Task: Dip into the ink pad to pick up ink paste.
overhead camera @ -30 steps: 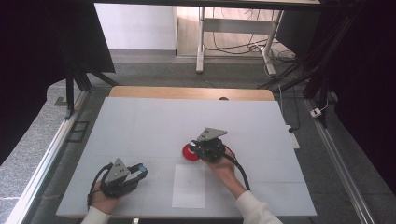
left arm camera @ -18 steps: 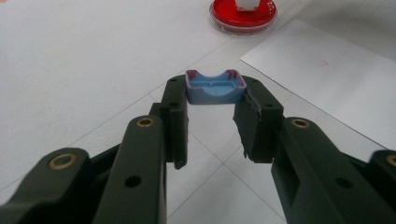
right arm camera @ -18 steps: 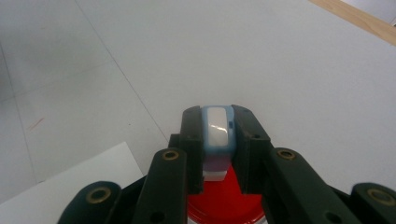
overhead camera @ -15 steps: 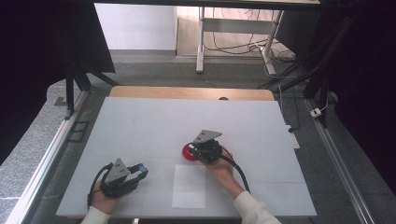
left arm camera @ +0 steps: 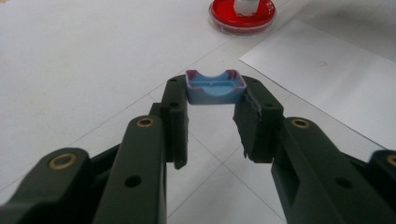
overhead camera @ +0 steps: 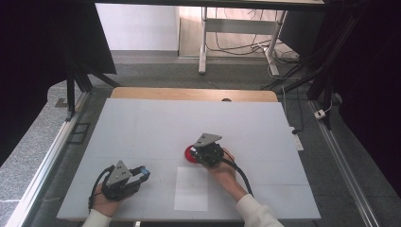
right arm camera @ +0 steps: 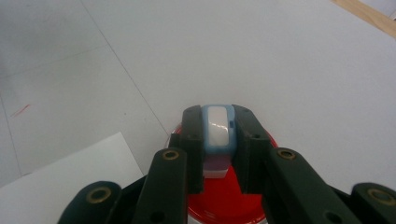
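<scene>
In the high view the left claw (overhead camera: 142, 173) is in the lower left of the frame, low over the white surface (overhead camera: 156, 127), and it holds a small blue cap (overhead camera: 143, 171) at its tips. In the left gripper view this blue cap (left arm camera: 215, 87) sits in the middle of the frame, clamped between the two black jaws, with its hollow side turned up and a thin reddish edge around it. The red dish (left arm camera: 242, 15) is at the top of that view, well apart from the cap, and a white sheet of paper (left arm camera: 336, 70) lies at the right.

The right claw (overhead camera: 202, 152) is near the centre of the high view, just over the red dish (overhead camera: 191, 153). The sheet of paper (overhead camera: 191, 188) lies below it in the frame. In the right gripper view the right claw (right arm camera: 218, 122) is closed on a small stamp body (right arm camera: 217, 133), light blue with a white top, which stands upright in the lower middle of the frame. Its lower end is over the red dish (right arm camera: 224, 200); I cannot tell if it touches the red.
</scene>
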Motion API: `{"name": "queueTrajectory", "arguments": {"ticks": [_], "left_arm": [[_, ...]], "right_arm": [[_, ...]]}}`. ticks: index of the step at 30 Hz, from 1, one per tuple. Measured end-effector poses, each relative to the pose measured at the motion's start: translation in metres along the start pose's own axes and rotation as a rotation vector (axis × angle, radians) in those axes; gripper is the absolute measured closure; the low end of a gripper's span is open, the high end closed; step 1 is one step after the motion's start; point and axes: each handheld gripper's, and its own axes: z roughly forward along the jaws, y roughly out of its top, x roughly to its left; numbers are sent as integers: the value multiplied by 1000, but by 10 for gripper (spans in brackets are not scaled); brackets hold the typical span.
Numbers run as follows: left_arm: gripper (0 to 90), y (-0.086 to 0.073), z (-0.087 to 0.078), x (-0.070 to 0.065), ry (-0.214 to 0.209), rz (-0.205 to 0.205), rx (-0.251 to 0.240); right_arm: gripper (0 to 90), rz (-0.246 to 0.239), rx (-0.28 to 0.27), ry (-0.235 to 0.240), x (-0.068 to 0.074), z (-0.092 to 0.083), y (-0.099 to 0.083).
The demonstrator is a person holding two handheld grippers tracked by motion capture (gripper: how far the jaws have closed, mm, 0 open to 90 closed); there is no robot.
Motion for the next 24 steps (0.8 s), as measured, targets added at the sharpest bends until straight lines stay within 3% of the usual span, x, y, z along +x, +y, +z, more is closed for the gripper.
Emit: {"name": "queueTrajectory", "arguments": {"ticks": [9, 24], "left_arm": [[654, 0, 0, -1, -1, 0, 1], [654, 0, 0, 0, 2, -1, 0]], "right_arm": [[758, 24, -6, 25, -5, 0, -3], [757, 33, -19, 24, -5, 0, -4]]}}
